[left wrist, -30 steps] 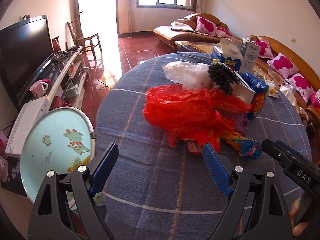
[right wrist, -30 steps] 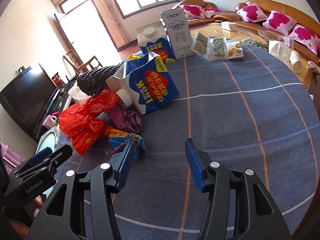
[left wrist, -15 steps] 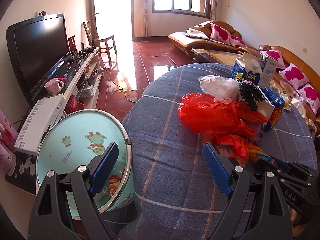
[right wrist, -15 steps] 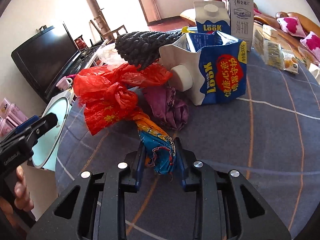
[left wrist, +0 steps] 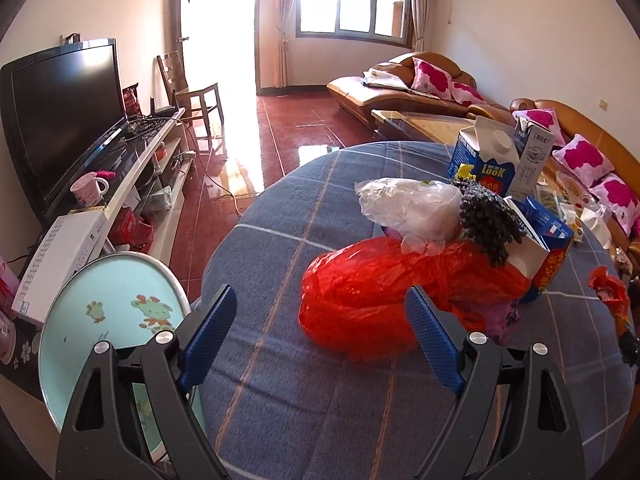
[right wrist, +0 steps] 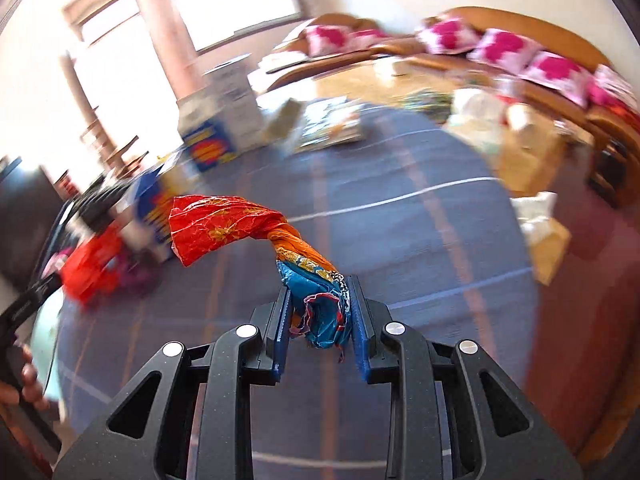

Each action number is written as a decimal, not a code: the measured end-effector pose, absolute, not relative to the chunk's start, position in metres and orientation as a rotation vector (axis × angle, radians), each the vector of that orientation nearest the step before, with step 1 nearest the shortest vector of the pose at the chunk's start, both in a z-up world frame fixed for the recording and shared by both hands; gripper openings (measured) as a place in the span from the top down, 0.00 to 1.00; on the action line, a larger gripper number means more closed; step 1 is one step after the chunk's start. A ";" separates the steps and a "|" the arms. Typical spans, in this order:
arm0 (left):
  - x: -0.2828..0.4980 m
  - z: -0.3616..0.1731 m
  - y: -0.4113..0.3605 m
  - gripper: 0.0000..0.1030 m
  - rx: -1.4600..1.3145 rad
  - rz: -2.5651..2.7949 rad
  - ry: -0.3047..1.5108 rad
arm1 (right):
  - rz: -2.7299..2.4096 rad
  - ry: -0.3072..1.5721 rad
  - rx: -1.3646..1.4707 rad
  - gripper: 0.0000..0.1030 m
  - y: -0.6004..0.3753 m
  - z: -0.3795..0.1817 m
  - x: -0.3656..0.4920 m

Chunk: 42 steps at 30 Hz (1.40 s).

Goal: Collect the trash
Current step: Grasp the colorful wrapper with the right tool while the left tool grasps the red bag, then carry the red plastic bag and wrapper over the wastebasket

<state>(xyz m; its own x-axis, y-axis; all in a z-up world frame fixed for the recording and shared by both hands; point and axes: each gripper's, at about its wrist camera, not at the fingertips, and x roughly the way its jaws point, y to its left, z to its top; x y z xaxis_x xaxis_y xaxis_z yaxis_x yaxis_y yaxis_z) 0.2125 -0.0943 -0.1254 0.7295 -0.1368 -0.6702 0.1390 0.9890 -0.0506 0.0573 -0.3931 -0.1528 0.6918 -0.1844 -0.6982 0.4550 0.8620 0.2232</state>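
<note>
Two grippers work over the counter (left wrist: pixel 280 400). The right gripper (right wrist: pixel 318 320) has just closed its fingers, clamped on a twisted snack wrapper (right wrist: pixel 248 236) held above the cloth. The left gripper (left wrist: pixel 320 332) fingers stand wide apart, empty, just before the red plastic bag (left wrist: pixel 360 300); milk cartons (left wrist: pixel 486 156) stand beyond it.

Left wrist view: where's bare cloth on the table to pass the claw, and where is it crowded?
Bare cloth lies between the table's near left edge and the red plastic bag, also in front of the bag. Crowded behind it: white bag, dark bumpy piece, milk cartons.
</note>
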 end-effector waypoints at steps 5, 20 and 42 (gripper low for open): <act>0.235 -0.139 -0.104 0.29 -0.069 -0.198 0.799 | -0.357 0.751 0.432 0.73 -0.398 -0.167 0.065; 0.195 -0.132 -0.088 0.88 -0.101 -0.253 0.784 | -0.364 0.724 0.384 0.72 -0.377 -0.165 0.073; 0.128 -0.082 0.063 0.88 -0.128 0.026 0.640 | -0.114 0.676 0.265 0.73 -0.239 -0.119 0.089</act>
